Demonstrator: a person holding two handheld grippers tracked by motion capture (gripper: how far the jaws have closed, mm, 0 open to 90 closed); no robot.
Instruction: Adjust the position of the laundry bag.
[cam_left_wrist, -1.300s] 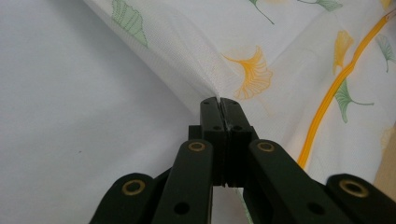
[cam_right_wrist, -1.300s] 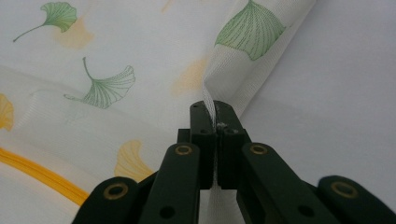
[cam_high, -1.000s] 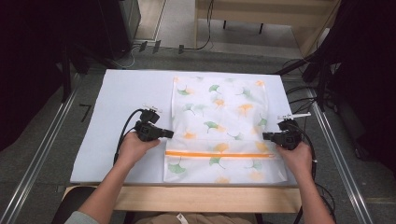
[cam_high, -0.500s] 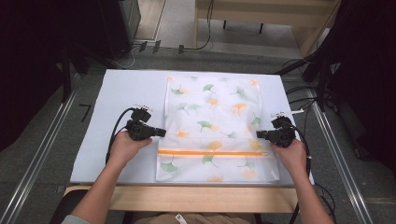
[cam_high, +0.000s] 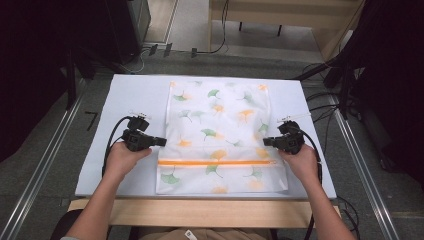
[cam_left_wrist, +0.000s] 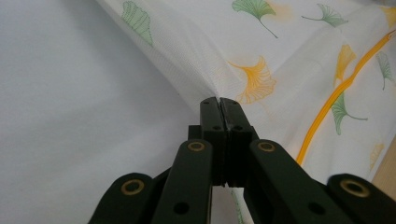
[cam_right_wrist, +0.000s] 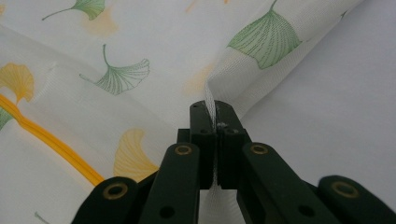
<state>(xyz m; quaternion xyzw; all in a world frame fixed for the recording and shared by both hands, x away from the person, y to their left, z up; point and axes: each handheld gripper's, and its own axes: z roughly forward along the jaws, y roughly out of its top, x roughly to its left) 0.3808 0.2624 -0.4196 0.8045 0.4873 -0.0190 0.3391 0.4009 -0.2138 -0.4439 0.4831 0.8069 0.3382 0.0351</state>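
Dragged away from the desk's near edge since a second ago, the mesh bag (cam_high: 220, 135) now lies flatter and centred — likely being spread out. Left gripper (cam_high: 159, 142) and right gripper (cam_high: 266, 141) each pinch a side edge, jaws fully closed on fabric.

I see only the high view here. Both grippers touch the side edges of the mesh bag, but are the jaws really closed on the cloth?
Observer: Yes for the left gripper. In the left gripper view its jaws are shut on the edge of the mesh bag.
Operator: And the right one?
Observer: The right gripper is shut too; a thin fold of mesh stands up between its jaws.
Operator: Is the cloth flat near the grips?
Observer: No, it rises in a small ridge to each gripper, off the white mat.
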